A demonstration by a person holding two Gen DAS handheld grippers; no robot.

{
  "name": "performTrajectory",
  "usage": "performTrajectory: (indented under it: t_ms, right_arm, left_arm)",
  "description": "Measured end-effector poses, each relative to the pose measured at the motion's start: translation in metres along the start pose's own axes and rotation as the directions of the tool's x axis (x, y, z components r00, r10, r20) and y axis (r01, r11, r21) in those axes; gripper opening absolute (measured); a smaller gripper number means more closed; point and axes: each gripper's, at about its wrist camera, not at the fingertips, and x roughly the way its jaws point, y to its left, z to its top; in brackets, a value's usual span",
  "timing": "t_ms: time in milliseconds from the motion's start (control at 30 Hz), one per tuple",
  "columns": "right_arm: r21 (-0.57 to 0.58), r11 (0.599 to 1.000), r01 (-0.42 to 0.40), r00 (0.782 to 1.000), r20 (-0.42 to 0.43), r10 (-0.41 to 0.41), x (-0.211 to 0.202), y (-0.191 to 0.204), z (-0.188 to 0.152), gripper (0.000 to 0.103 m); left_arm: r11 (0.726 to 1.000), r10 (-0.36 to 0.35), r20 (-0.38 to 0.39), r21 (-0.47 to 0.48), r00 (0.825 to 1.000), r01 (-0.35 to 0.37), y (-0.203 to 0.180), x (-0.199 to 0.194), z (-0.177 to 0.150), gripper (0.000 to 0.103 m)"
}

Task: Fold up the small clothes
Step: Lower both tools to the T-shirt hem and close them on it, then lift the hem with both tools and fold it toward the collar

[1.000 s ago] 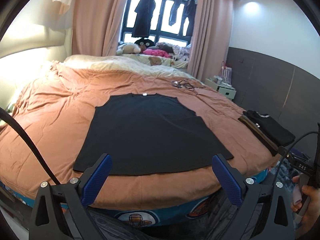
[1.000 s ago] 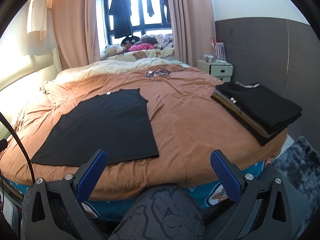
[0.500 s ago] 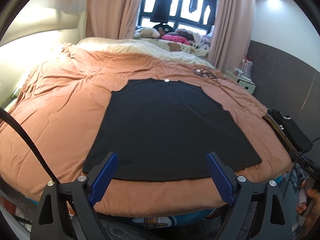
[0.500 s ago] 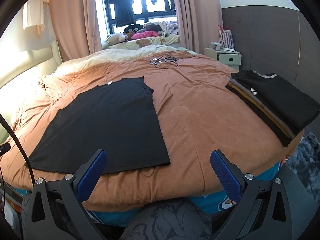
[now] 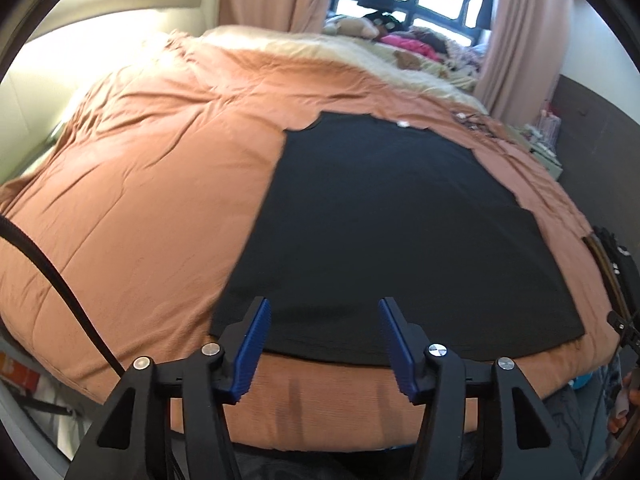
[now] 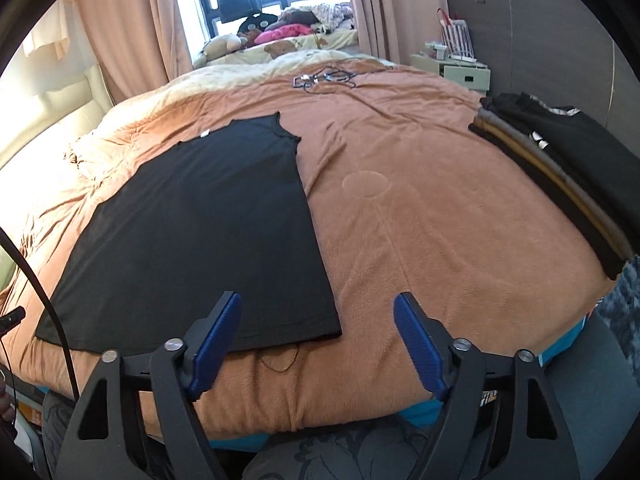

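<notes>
A black shirt lies flat on the orange bedspread, sleeves folded in, collar at the far end, hem near the bed's front edge. My left gripper is open and empty, just above the hem's left part. In the right wrist view the shirt lies left of centre. My right gripper is open and empty, over the hem's right corner and the bare bedspread beside it.
A stack of folded dark clothes sits at the bed's right edge. Tangled cables lie at the far end. Soft toys and bedding pile by the window. A white nightstand stands at the right wall.
Both grippers have moved forward and lower toward the shirt's hem. Their jaws have narrowed but stay open. The shirt has not moved.
</notes>
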Motion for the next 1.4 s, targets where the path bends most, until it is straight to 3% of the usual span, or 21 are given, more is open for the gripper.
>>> performTrajectory:
  t_ms: [200, 333, 467, 533, 633, 900, 1000, 1100, 1200, 1300, 1400]
  right_arm:
    - [-0.002, 1.0, 0.005, 1.0, -0.029, -0.005, 0.013, -0.007, 0.009, 0.07]
    - [0.025, 1.0, -0.002, 0.998, -0.06, 0.004, 0.024, -0.013, 0.01, 0.059]
    - [0.034, 0.999, 0.011, 0.997, -0.082, -0.008, 0.034, -0.015, 0.011, 0.057]
    - [0.051, 0.999, 0.004, 0.995, -0.098, 0.001, 0.037, -0.017, 0.011, 0.056]
    - [0.083, 0.996, -0.019, 0.992, -0.12, 0.029, 0.044, -0.024, 0.011, 0.049]
    - [0.219, 0.968, -0.122, 0.983, -0.11, 0.149, 0.056, -0.044, 0.012, 0.049]
    - [0.243, 0.958, -0.151, 0.978, -0.107, 0.181, 0.062, -0.048, 0.013, 0.048]
    - [0.266, 0.945, -0.189, 0.968, -0.114, 0.226, 0.066, -0.049, 0.011, 0.037]
    - [0.276, 0.936, -0.22, 0.958, -0.119, 0.261, 0.066, -0.05, 0.004, 0.028]
    - [0.291, 0.929, -0.227, 0.956, -0.117, 0.27, 0.066, -0.059, 0.003, 0.006]
    - [0.323, 0.91, -0.26, 0.95, -0.086, 0.301, 0.057, -0.067, 0.005, 0.003]
  left_arm:
    - [0.997, 0.053, -0.045, -0.056, 0.998, -0.056, 0.031, 0.017, -0.003, 0.051]
    - [0.993, 0.069, -0.084, -0.091, 0.994, -0.077, 0.048, 0.027, -0.007, 0.046]
    - [0.989, 0.082, -0.102, -0.112, 0.991, -0.094, 0.057, 0.034, -0.009, 0.044]
    - [0.988, 0.069, -0.12, -0.13, 0.99, -0.084, 0.06, 0.04, -0.01, 0.035]
    - [0.986, 0.046, -0.144, -0.152, 0.988, -0.068, 0.064, 0.047, -0.012, 0.032]
    - [0.981, 0.058, -0.142, -0.173, 0.988, -0.083, 0.067, 0.056, -0.013, 0.031]
    - [0.977, 0.062, -0.136, -0.196, 0.989, -0.089, 0.07, 0.059, -0.011, 0.02]
    - [0.971, 0.05, -0.135, -0.227, 0.99, -0.08, 0.074, 0.059, -0.009, 0.01]
    - [0.971, 0.047, -0.127, -0.225, 0.991, -0.075, 0.074, 0.054, -0.01, 0.007]
    - [0.972, 0.046, -0.114, -0.224, 0.992, -0.071, 0.073, 0.049, -0.012, 0.007]
    - [0.97, 0.035, -0.094, -0.236, 0.995, -0.056, 0.072, 0.042, -0.012, 0.006]
